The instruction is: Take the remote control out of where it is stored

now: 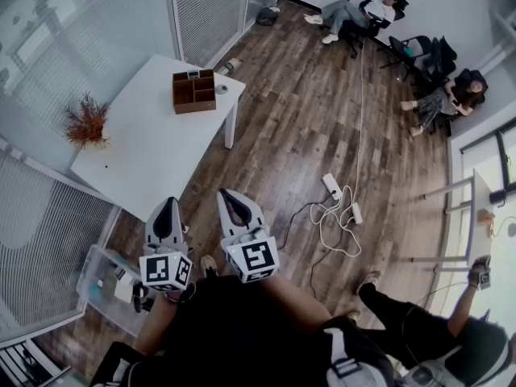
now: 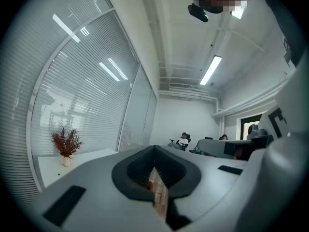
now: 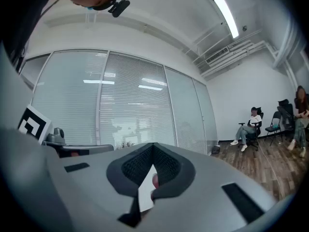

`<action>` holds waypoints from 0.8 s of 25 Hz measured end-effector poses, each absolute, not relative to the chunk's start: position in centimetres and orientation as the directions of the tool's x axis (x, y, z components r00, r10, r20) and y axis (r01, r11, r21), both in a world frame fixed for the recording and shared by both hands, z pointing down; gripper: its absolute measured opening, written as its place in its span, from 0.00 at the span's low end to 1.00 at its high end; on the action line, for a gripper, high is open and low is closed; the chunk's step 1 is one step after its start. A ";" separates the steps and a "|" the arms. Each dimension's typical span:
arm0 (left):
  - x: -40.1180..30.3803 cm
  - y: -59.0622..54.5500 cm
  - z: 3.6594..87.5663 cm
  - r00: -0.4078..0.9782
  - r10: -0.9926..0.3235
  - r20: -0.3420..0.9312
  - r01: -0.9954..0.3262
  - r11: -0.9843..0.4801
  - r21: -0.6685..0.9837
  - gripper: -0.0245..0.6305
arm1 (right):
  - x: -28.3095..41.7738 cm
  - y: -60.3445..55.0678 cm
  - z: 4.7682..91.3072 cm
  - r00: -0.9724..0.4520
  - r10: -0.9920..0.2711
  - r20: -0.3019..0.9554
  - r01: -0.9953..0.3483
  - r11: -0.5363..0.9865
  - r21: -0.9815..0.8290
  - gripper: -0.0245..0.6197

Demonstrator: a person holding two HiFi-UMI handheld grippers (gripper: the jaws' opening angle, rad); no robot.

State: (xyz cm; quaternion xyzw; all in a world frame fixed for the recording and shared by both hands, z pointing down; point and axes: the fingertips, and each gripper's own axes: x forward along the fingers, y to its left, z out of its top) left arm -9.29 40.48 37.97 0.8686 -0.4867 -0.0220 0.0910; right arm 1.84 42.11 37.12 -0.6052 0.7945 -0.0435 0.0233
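Our left tongs (image 1: 168,208) and right tongs (image 1: 230,198) are both closed up with nothing in them, held in near our body and well apart from the wooden box (image 1: 194,92) on the white tabletop (image 1: 153,151), so the job's basically not started. We reckon the remote is in one of that box's compartments, but it's too small to pick out. There's a dried plant (image 1: 85,121) at the tabletop's other end, glass walls (image 1: 210,6) with blinds, a wood floor (image 1: 306,119) with cables (image 1: 334,220), and people (image 1: 355,10) on chairs far off.
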 end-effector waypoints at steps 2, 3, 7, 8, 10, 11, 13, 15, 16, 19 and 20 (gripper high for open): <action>-9.3 40.2 38.0 0.523 -0.851 0.050 -0.842 -0.508 0.180 0.05 | 2.0 41.8 37.2 -0.265 -0.964 0.015 -0.960 0.263 -0.097 0.04; -9.3 40.1 38.0 0.523 -0.851 0.050 -0.843 -0.507 0.180 0.05 | 2.0 41.7 37.2 -0.265 -0.964 0.015 -0.960 0.262 -0.098 0.04; -9.2 39.9 37.9 0.521 -0.852 0.048 -0.843 -0.505 0.184 0.05 | 2.1 41.5 37.3 -0.265 -0.964 0.020 -0.961 0.262 -0.091 0.04; -9.3 39.8 38.0 0.520 -0.853 0.048 -0.843 -0.504 0.186 0.05 | 2.1 41.4 37.3 -0.266 -0.964 0.020 -0.961 0.263 -0.088 0.04; -9.3 39.6 38.0 0.518 -0.854 0.048 -0.844 -0.502 0.188 0.05 | 2.1 41.2 37.4 -0.267 -0.963 0.019 -0.961 0.265 -0.082 0.04; -9.3 39.6 38.1 0.518 -0.854 0.049 -0.844 -0.502 0.188 0.05 | 2.1 41.2 37.5 -0.267 -0.963 0.020 -0.961 0.265 -0.082 0.04; -9.3 39.6 38.1 0.519 -0.853 0.048 -0.844 -0.502 0.189 0.05 | 2.1 41.2 37.6 -0.268 -0.963 0.022 -0.960 0.265 -0.091 0.04; -9.3 39.7 38.1 0.519 -0.854 0.047 -0.844 -0.502 0.191 0.05 | 2.2 41.2 37.5 -0.270 -0.963 0.018 -0.957 0.266 -0.115 0.04; -9.3 39.8 38.1 0.518 -0.854 0.046 -0.844 -0.502 0.192 0.05 | 2.2 41.3 37.5 -0.272 -0.962 0.017 -0.955 0.268 -0.124 0.04; -9.6 39.6 38.2 0.516 -0.855 0.045 -0.844 -0.499 0.195 0.05 | 2.2 41.1 37.5 -0.270 -0.963 0.014 -0.955 0.266 -0.129 0.04; -9.9 39.5 38.2 0.515 -0.856 0.045 -0.845 -0.498 0.197 0.05 | 2.1 41.0 37.5 -0.267 -0.964 0.013 -0.956 0.263 -0.126 0.04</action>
